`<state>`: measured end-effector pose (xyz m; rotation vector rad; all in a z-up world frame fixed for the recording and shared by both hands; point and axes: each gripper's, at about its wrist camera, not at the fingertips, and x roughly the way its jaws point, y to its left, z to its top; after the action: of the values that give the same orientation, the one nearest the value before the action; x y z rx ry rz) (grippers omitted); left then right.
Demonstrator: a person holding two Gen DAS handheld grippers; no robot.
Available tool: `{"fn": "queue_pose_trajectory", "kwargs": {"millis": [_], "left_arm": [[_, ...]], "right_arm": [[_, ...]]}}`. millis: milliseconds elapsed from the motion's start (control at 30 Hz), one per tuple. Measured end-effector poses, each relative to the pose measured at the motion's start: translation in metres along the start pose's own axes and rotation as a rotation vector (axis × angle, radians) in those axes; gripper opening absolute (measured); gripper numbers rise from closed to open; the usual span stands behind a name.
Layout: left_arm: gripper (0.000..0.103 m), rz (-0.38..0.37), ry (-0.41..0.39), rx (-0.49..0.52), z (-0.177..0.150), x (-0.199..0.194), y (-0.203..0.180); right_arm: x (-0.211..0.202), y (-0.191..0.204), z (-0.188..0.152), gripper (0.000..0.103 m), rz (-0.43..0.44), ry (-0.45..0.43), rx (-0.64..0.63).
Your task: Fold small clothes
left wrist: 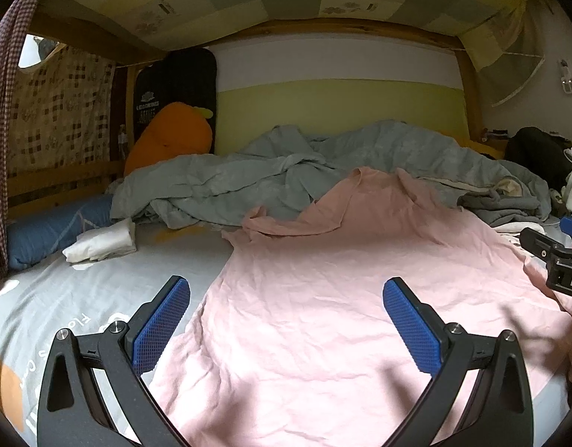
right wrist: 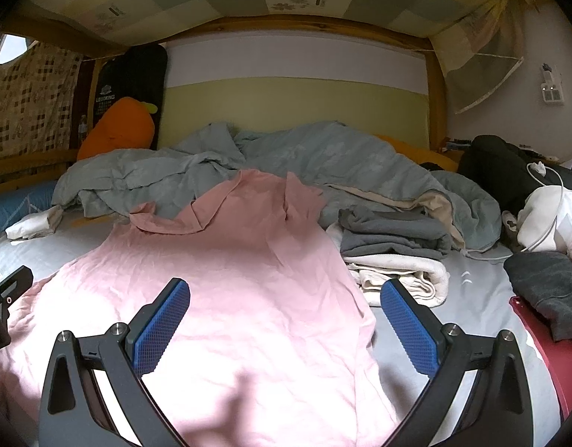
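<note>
A pink shirt [left wrist: 342,279] lies spread flat on the grey bedsheet [left wrist: 99,290], its collar end away from me; it also shows in the right wrist view [right wrist: 241,279]. My left gripper [left wrist: 286,298] is open and empty, hovering over the shirt's near left part. My right gripper [right wrist: 285,298] is open and empty over the shirt's near right edge. The right gripper's body shows at the right edge of the left wrist view [left wrist: 558,260]. The left gripper's body shows at the left edge of the right wrist view [right wrist: 3,298].
A rumpled grey duvet [left wrist: 323,164] lies behind the shirt. A stack of folded grey and cream clothes [right wrist: 394,257] sits right of the shirt. A folded white cloth [left wrist: 103,242], blue bolster [left wrist: 51,231] and orange carrot plush [left wrist: 170,134] are at left. Dark clothes [right wrist: 550,287] lie at right.
</note>
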<state>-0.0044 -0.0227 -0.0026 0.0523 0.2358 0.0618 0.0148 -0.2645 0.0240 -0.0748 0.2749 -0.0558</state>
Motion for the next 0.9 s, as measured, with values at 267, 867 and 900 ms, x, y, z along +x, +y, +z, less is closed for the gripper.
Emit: {"fn": "queue_pose_trajectory", "kwargs": {"millis": [267,867,900], "left_arm": [[0.103,0.004,-0.003,0.001,-0.0004,-0.0008,-0.0008],[0.103,0.017,-0.010,0.003,-0.0008,-0.0019,0.0033],[0.103,0.017,-0.011,0.003,-0.0010,-0.0024,0.0036]], "right_arm": [[0.0017,-0.0008,0.0000,0.102,-0.013,0.009,0.003],[0.0018,-0.0017,0.0007,0.102,-0.022,0.013,0.004],[0.0017,-0.0014,0.0007,0.102,-0.021,0.014,0.004]]}}
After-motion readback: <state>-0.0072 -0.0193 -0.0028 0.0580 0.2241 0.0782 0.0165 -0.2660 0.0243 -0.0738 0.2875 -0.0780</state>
